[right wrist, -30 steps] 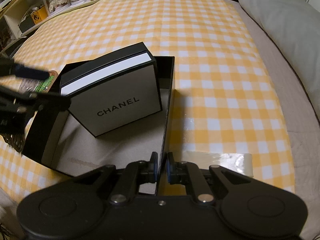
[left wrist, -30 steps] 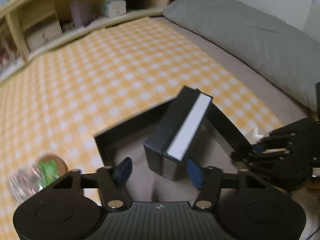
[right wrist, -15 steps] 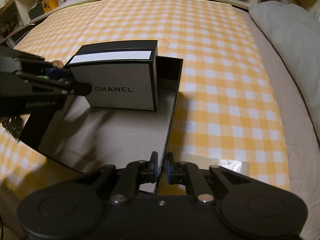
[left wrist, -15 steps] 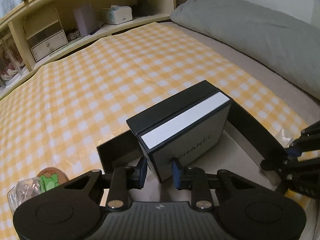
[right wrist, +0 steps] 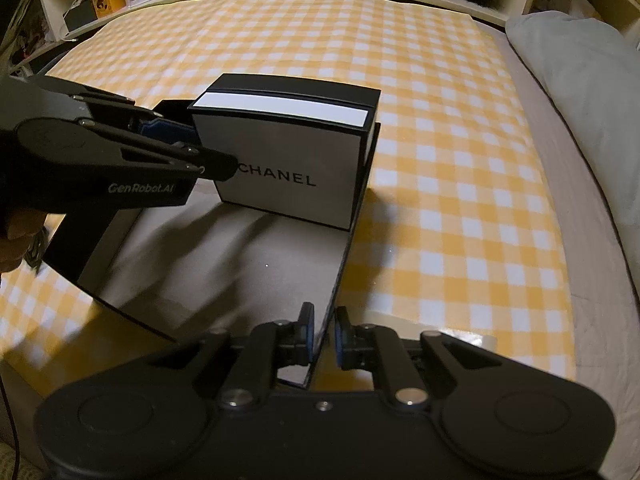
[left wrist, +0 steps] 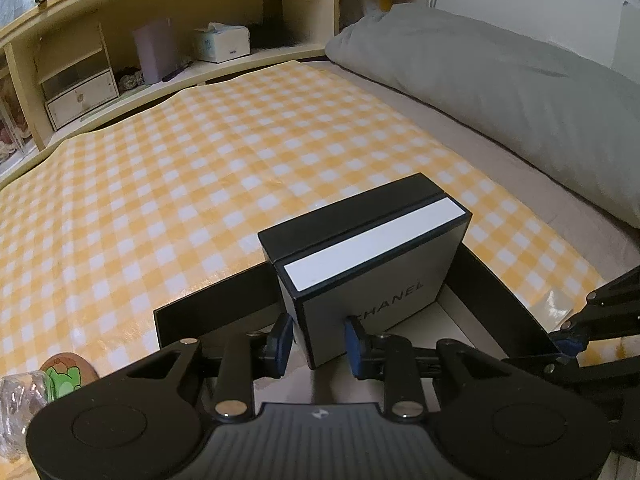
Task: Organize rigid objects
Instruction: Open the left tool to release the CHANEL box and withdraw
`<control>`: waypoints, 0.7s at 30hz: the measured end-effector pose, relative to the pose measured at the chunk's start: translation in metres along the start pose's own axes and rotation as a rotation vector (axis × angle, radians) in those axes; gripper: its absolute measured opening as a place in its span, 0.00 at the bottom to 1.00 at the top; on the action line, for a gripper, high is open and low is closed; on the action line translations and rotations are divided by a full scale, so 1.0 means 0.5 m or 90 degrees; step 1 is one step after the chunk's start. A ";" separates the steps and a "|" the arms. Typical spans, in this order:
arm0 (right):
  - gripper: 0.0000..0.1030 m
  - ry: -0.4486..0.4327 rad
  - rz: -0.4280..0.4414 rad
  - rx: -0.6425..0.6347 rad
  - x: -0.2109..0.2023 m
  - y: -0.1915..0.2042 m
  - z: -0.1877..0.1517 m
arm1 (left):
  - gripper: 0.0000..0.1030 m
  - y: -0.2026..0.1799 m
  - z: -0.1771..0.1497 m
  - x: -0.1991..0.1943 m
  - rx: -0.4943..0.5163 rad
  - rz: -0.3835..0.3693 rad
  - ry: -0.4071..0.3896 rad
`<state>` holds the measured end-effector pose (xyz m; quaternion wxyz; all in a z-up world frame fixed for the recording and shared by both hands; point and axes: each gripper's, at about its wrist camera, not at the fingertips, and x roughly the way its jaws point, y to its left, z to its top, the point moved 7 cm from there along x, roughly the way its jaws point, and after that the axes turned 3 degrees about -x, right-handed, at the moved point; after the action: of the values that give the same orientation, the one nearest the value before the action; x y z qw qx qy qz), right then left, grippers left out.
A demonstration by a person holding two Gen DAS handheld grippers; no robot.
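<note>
- Nearest in the right wrist view, the right gripper (right wrist: 323,334) has its two blue-padded fingers (right wrist: 307,328) clamped on the near right wall of the one black tray (right wrist: 352,216), the thin wall edge caught between the pads.
- That tray, a shallow black box with a grey floor, lies on the yellow checked cloth (right wrist: 440,128) over the bed; its left wall looks raised off the cloth, though the blur there makes that hard to judge.
- One Chanel box (right wrist: 288,168) stands upright in the tray's far right corner, white face with the lettering turned toward the right gripper, black top with a white stripe.
- From the left, the left gripper (left wrist: 318,340) has the box's near lower corner between its two fingers (left wrist: 282,338); the pads sit against the two faces of that corner, so it is gripping the box.
- In the left wrist view the right gripper's black linkage shows at the tray's right rim.
- Beside the tray, at the left edge of that view, lie one clear crinkly packet (left wrist: 20,396) and one round brown item with a green figure (left wrist: 66,372).
- Further off, one grey pillow (left wrist: 500,92) runs along the right of the bed.
- At the back, the wooden shelf (left wrist: 168,36) holds one tissue box (left wrist: 222,42), one mauve container (left wrist: 154,54) and one small drawer unit (left wrist: 80,94).
</note>
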<state>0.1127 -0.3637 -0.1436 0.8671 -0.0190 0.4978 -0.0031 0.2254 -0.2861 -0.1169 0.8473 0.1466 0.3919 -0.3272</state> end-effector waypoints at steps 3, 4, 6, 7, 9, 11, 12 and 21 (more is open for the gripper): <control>0.11 0.001 0.002 0.007 -0.001 0.000 0.000 | 0.30 0.003 -0.001 -0.004 -0.017 -0.008 0.000; 0.11 0.001 0.004 0.013 -0.002 -0.002 0.001 | 0.30 0.003 -0.003 -0.009 -0.022 -0.012 0.000; 0.11 0.002 0.006 0.032 -0.004 -0.006 0.001 | 0.35 0.005 -0.003 -0.015 -0.032 -0.015 0.001; 0.11 -0.002 0.007 0.042 -0.006 -0.009 0.002 | 0.37 0.005 -0.004 -0.021 -0.037 -0.016 -0.001; 0.09 -0.024 0.010 0.062 -0.022 -0.018 0.009 | 0.39 0.008 -0.005 -0.034 -0.045 -0.020 -0.005; 0.08 -0.054 0.019 0.093 -0.044 -0.028 0.016 | 0.42 0.009 -0.008 -0.053 -0.056 -0.027 -0.011; 0.05 -0.067 0.026 0.110 -0.054 -0.035 0.019 | 0.46 0.009 -0.009 -0.064 -0.060 -0.030 -0.015; 0.04 -0.077 0.014 0.122 -0.057 -0.034 0.017 | 0.98 0.021 -0.024 -0.209 -0.090 -0.025 -0.097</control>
<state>0.1061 -0.3797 -0.1141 0.8935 0.0690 0.4419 -0.0399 0.1755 -0.2262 -0.0456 0.8765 0.0534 0.3509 -0.3252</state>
